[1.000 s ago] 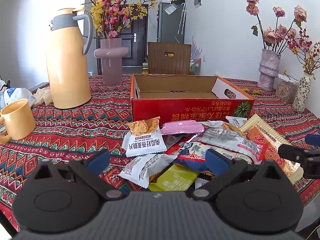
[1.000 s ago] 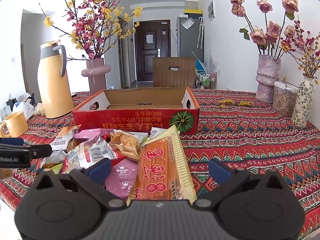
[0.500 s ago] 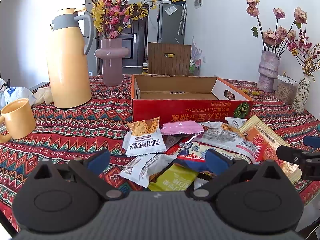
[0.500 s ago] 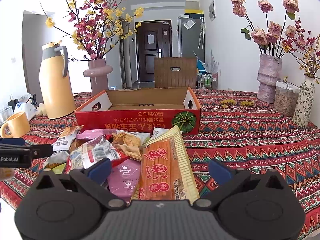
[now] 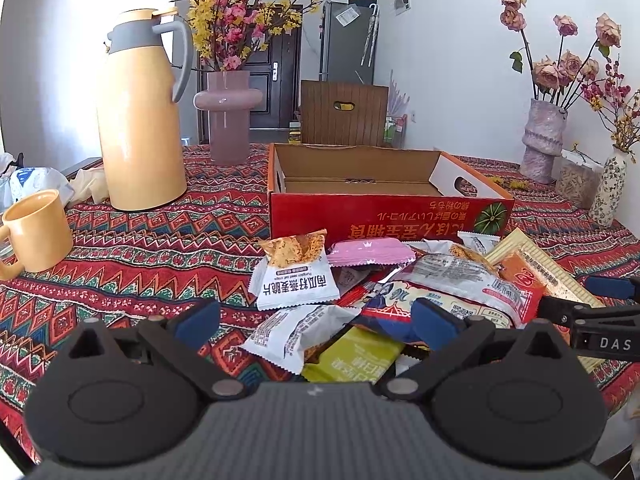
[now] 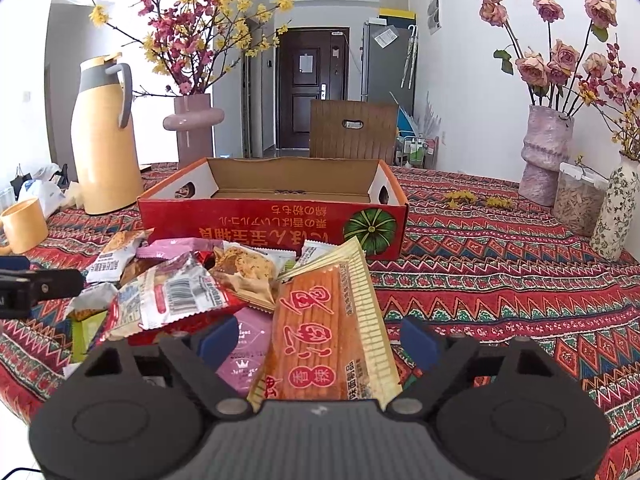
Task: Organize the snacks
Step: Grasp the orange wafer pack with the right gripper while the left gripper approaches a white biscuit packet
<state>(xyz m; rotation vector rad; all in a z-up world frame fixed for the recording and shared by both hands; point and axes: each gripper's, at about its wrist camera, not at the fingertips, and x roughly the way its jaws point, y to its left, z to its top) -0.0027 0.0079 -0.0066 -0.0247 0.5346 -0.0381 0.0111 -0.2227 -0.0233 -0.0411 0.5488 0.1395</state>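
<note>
Your right gripper (image 6: 315,342) is closing around the long orange-and-cream snack pack (image 6: 328,328), which lies lengthwise between its blue pads. The left pad (image 6: 218,338) is near the pack's edge and the right pad (image 6: 418,340) stands a little off it; neither presses on the wrapper yet, so the pack is not gripped. The pack rests on the heap of snacks, its far end pointing toward the red cardboard box (image 6: 272,220), whose bottom is bare.

Your left gripper (image 5: 316,320) stands wide, holding nothing. Between its pads lie a white crisp packet (image 5: 288,334) and a yellow-green packet (image 5: 354,358); its right pad (image 5: 434,320) sits just in front of a blue-and-red packet (image 5: 390,304), though contact cannot be told.

The snacks are piled on the patterned table (image 5: 160,248) just in front of the box, toward the near edge. A white pumpkin-seed crisp packet (image 5: 296,276) and a pink wrapper (image 5: 370,252) lie closest to the box.
</note>
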